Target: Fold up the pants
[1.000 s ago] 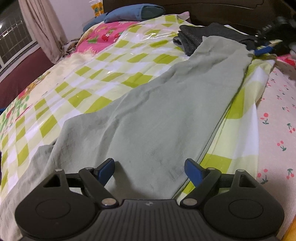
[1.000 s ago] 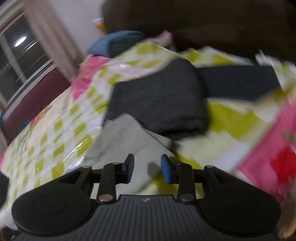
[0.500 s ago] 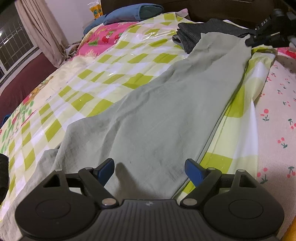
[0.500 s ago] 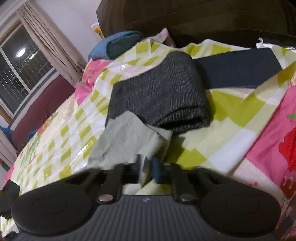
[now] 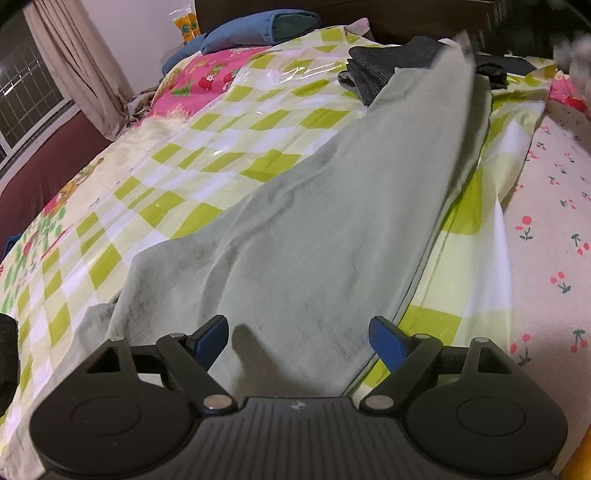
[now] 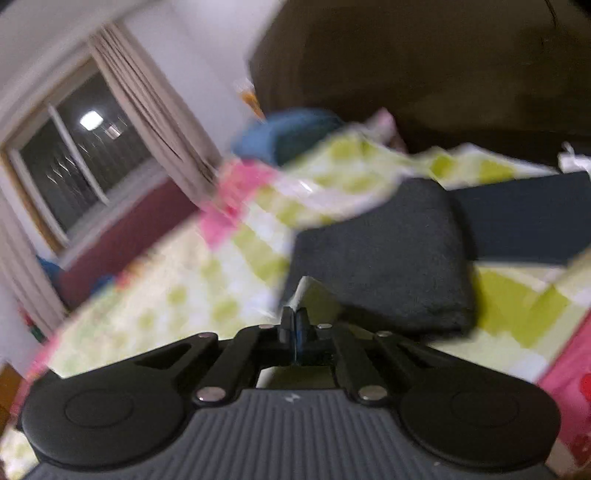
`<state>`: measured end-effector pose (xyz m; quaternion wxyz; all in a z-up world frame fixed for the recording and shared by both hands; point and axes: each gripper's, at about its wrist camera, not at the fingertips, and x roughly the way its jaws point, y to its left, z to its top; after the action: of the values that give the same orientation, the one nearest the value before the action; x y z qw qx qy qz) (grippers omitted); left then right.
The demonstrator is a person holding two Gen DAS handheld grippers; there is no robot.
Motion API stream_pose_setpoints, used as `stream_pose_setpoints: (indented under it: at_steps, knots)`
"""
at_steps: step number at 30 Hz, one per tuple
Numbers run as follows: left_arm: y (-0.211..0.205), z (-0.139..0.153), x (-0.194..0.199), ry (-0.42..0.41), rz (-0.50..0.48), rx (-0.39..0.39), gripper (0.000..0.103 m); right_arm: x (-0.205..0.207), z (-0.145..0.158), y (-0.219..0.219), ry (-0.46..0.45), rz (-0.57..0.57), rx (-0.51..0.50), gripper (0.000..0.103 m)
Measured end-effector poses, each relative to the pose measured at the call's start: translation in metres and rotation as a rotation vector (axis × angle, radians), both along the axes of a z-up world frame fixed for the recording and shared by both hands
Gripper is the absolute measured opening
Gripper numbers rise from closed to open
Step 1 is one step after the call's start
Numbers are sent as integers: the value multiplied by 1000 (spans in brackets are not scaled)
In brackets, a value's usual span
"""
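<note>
Pale green pants (image 5: pixel 314 229) lie lengthwise on the checked bed cover, from the near end under my left gripper to the far end. My left gripper (image 5: pixel 299 338) is open, its blue pads either side of the near end of the pants, just above the cloth. The far end of the pants is lifted and blurred. My right gripper (image 6: pixel 294 325) is shut on that far end of the pants (image 6: pixel 301 291), with a small tip of cloth sticking up between the pads. The right wrist view is blurred by motion.
A folded dark grey garment (image 5: pixel 388 66) lies at the far end, also in the right wrist view (image 6: pixel 384 254), with a dark blue one (image 6: pixel 524 218) beside it. A blue pillow (image 5: pixel 258 26) sits by the headboard. The cherry-print sheet (image 5: pixel 550 229) lies to the right.
My right gripper closed on the far end of the pants and lifted it, tilting upward. My left gripper stayed open over the near end.
</note>
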<state>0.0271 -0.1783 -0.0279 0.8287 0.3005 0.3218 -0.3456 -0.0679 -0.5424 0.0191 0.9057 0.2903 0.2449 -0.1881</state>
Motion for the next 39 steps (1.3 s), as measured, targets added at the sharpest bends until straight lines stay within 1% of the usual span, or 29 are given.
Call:
stream_pose_setpoints:
  at_steps: [1, 2, 4, 6, 7, 8, 10, 12, 14, 17, 20, 24, 26, 29, 31, 32, 34, 37, 39]
  knots:
    - [0, 0, 0, 2, 4, -3, 96, 2, -14, -5, 55, -17, 20, 2]
    - [2, 0, 0, 4, 6, -6, 96, 1, -25, -7, 81, -32, 45, 2]
    - [3, 0, -1, 10, 10, -10, 96, -5, -35, -8, 79, -61, 78, 3]
    - [3, 0, -1, 10, 5, -8, 96, -16, -36, -11, 46, -85, 124, 6]
    - [3, 1, -1, 8, 2, -6, 96, -20, -35, -11, 37, -100, 126, 7]
    - [3, 0, -1, 7, 1, -6, 96, -23, -34, -11, 36, -112, 122, 10]
    - [3, 0, -1, 6, 3, -7, 96, -29, -31, -12, 35, -133, 104, 20]
    - [3, 0, -2, 7, 8, -11, 96, -29, -32, -15, 26, -129, 99, 32]
    - [3, 1, -2, 8, 10, -11, 96, -22, -33, -16, 32, -111, 101, 37]
    - [3, 0, -2, 5, 9, -10, 96, -8, -37, -11, 52, -90, 47, 38]
    - [4, 0, -2, 7, 10, -13, 96, -2, -42, -9, 54, -80, 38, 39]
    - [4, 1, -2, 10, 8, -12, 96, -10, -35, -5, 70, -72, 34, 34]
    - [4, 0, -2, 11, 6, -15, 96, -18, -30, -3, 80, -63, 45, 34]
    - [5, -1, -1, 15, 9, -21, 96, -19, -27, -1, 73, -52, 54, 37]
    - [5, 0, -1, 16, 10, -21, 96, -15, -26, 1, 77, -59, 38, 22]
    - [5, 0, -2, 14, 11, -19, 96, -12, -24, 2, 80, -64, 28, 3]
    - [4, 0, -3, 11, 9, -18, 96, -11, -20, 6, 59, -52, 26, 3]
    - [5, 0, -3, 12, 8, -18, 96, -9, -8, 16, 31, -21, -19, 3]
    - [4, 0, -4, 7, 6, -14, 96, -13, 5, 19, -30, -17, -29, 3]
